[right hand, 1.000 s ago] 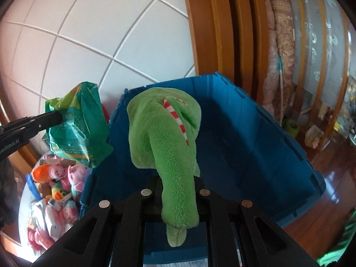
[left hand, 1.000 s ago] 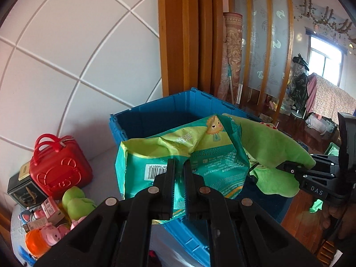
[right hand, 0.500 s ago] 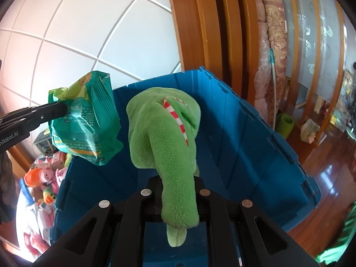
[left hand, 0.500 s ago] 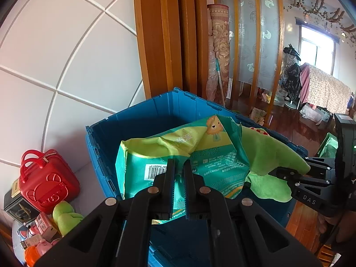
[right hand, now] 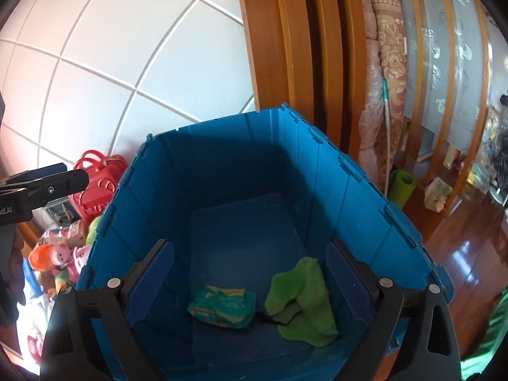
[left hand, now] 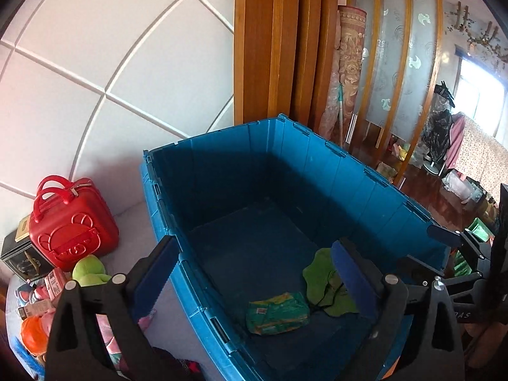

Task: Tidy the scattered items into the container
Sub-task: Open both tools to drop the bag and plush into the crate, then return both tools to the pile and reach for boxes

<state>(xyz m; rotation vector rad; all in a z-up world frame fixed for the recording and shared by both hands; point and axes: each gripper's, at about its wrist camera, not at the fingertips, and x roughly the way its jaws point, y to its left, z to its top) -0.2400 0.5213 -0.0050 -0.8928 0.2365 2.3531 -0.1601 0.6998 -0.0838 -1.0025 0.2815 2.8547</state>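
White tiled wall and wooden door posts stand behind a blue bin (left hand: 317, 171). Over the bin, the left gripper (left hand: 254, 273) has just spread its jaws wide and grips nothing; the right gripper (right hand: 250, 273) has done the same, and its jaws are bare too. On the bin's floor, below both grippers, lie a green snack bag (right hand: 222, 306) and a green plush toy (right hand: 301, 304), just beside each other, the bag to the toy's left. Outside the bin's left wall sit a red case (left hand: 71, 222), a green ball (left hand: 89, 270) and a heap of small toys (right hand: 60, 257).
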